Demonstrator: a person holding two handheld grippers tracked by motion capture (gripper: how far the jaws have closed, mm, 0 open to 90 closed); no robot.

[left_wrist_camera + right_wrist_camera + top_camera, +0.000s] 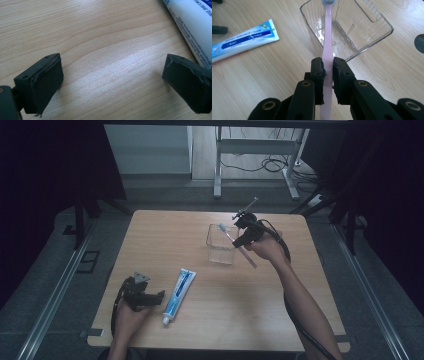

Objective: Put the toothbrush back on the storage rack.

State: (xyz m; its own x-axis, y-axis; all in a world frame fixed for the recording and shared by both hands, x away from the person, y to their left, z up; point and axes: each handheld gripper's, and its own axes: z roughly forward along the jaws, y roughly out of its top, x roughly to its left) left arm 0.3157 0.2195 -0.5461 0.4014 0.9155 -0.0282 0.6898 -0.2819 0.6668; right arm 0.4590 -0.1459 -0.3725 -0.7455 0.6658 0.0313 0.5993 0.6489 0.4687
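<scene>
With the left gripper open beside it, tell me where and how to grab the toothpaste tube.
Grip the toothpaste tube across its flat middle, coming straight down from above. It lies flat on the table, cap toward the person, so the narrow width fits between the jaws of the open left gripper. Probably avoid the thin crimped far end, which could slip.

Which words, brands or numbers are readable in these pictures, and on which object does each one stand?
Toothpaste tube: white lettering on the blue band and smaller print beside it, all too blurred to read.
Clear plastic cup: no text.
Pink toothbrush: no text.
</scene>
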